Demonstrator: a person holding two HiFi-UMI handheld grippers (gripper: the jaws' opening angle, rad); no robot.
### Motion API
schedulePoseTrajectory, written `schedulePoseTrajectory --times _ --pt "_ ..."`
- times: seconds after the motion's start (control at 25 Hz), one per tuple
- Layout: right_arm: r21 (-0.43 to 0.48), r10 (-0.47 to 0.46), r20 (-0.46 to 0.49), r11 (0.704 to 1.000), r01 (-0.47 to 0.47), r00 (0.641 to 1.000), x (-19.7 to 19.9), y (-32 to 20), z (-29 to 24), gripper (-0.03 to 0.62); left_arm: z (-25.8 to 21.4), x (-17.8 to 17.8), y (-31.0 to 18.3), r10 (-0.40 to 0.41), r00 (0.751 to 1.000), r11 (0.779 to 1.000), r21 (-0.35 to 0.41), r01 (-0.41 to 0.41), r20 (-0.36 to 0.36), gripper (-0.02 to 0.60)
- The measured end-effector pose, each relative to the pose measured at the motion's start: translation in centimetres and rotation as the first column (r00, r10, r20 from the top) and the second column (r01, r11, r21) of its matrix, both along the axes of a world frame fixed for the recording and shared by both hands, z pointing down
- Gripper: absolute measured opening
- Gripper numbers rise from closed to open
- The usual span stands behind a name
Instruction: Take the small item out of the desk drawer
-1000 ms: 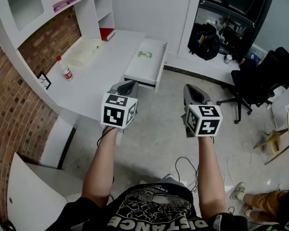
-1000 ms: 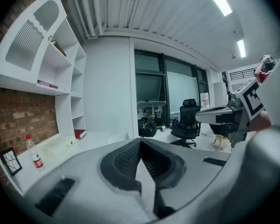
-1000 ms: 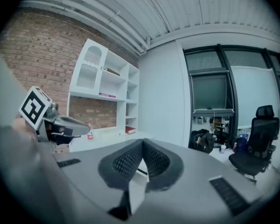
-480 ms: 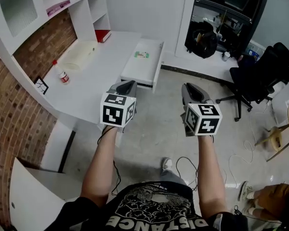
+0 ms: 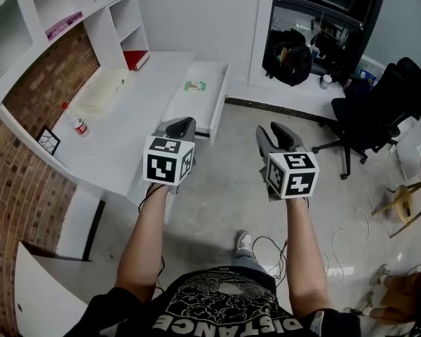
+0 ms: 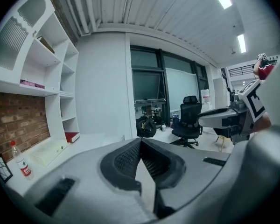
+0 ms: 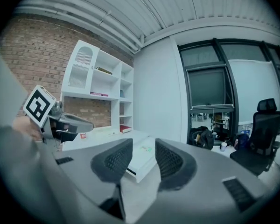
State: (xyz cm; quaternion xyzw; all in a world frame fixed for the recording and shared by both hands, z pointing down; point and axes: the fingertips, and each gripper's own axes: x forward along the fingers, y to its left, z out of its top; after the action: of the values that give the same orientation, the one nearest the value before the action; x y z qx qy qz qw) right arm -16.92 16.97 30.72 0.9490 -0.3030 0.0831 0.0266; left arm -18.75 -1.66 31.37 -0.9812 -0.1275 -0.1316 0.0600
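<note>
**Small flat item at the far end of the drawer: expect a light, thin pick**

The small item [image 5: 194,86] lies flat on the white floor of the pulled-out drawer [image 5: 200,112], toward the drawer's 12 o'clock end in the head view. It shows as a pale patch with some green on it, too small to tell what it is made of. Judge it light and thin, perhaps a card or packet. Weight should not trouble you, but a flat thing on a smooth drawer floor gives the pads little to bite. Plan to take it by 1 edge, or nudge it against a drawer wall and pinch it there. Squeeze gently in case it bends.

Your right tongs [image 5: 274,132] hang over the floor [image 5: 228,181] at the item's 5 o'clock, well apart from it. Their jaws are opening, with only a narrow gap and nothing between them. In the right gripper view the drawer shows through that gap, far ahead.

Your left tongs [image 5: 184,125] sit at the item's 6 o'clock, by the drawer's near end in the head view. Their 2 jaws are closed tip to tip on nothing.

Farther out, the counter [image 5: 126,135] carries a pale box [image 5: 98,90] at the item's 9 o'clock and a bottle [image 5: 74,121] at 8 o'clock. A red book [image 5: 135,60] lies in the shelf at 10 o'clock, and an office chair [image 5: 379,111] stands off at 3 o'clock. None of them lies between your tongs and the drawer.
</note>
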Motion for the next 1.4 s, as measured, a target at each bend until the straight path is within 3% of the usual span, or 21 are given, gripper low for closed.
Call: schedulePoseTrajectory --times 0.24,0.68,1.12,1.4 --pt "-0.009 -0.035 0.021 0.999 0.035 0.999 6.3 3.0 1.0 0.161 0.1 6.2 2.9 -0.028 1.0 1.0 0.006 0.028 0.008 0.008" --pt "-0.059 -0.081 0.077 0.995 0.086 0.994 17.1 7.4 2.9 0.272 0.8 16.0 7.2 -0.08 0.996 0.996 0.051 0.078 0.04 0.008" --pt "-0.037 -0.142 0.086 0.989 0.146 0.986 22.3 8.5 3.8 0.365 2.0 20.2 8.1 -0.144 0.987 0.988 0.063 0.139 0.071 0.008" --pt "-0.023 -0.165 0.1 0.986 0.168 0.981 23.6 7.8 4.2 0.376 2.8 20.8 6.9 -0.178 0.98 0.983 0.064 0.173 0.084 0.008"
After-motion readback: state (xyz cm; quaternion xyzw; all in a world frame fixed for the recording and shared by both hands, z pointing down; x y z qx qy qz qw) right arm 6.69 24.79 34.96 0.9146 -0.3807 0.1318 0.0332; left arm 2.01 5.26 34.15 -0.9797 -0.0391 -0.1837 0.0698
